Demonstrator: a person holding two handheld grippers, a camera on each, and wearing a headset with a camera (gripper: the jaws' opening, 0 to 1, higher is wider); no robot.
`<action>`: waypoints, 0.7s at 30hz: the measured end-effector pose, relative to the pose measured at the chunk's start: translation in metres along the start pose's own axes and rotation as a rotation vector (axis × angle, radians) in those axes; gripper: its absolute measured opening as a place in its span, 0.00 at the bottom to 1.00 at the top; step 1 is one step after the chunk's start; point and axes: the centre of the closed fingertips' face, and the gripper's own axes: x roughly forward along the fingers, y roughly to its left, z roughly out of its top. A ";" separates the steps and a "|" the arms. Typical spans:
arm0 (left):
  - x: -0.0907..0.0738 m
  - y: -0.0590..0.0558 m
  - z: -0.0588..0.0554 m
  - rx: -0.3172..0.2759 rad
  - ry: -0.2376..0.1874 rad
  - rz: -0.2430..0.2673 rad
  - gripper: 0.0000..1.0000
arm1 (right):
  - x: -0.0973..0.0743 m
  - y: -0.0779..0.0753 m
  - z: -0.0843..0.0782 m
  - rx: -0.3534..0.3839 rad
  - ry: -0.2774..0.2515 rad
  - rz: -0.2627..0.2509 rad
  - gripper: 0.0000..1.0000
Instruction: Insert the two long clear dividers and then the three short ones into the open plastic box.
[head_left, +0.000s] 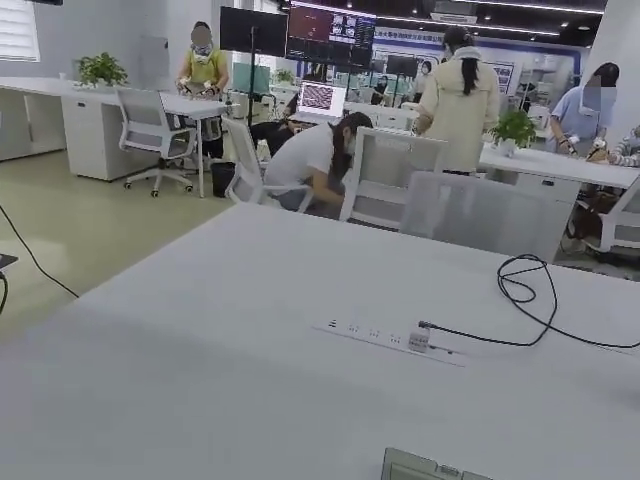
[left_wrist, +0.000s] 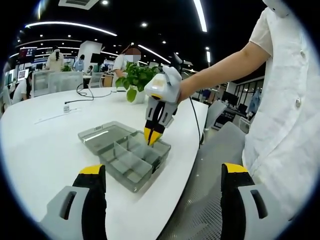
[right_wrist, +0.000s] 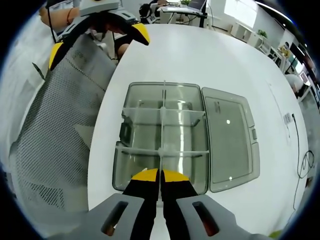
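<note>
pinching the near end of the middle divider, the right gripper has its tongs pressed together, and the thin clear strip runs in between the yellow tips. observed from the left gripper view, it hangs tip-down over the plastic box, held by a bare forearm.

box: open, lying on the white table near the edge next to a grey mesh chair. its lid is folded out flat on the table on the side away from the chair.

dividers: the middle divider stands upright along the box's length. two cross dividers stand across it, touching it, and split the box into compartments. whether other dividers are seated cannot be told.

left gripper: tongs spread wide, holding nothing, raised over the chair just off the table edge and apart from the box.

surroundings: a potted plant stands on the table beyond the box. in the head view, a power strip lies in the tabletop with a black cable plugged in and looped.
</note>
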 end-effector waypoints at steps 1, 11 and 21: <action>0.000 0.000 0.000 0.000 0.000 0.000 0.98 | 0.000 0.000 0.000 -0.006 0.000 0.000 0.03; -0.001 0.000 0.001 0.002 0.001 0.001 0.98 | -0.005 -0.002 -0.001 0.009 -0.008 -0.016 0.08; -0.001 0.001 0.002 0.008 0.010 -0.003 0.98 | -0.016 -0.003 0.002 0.044 -0.050 -0.038 0.14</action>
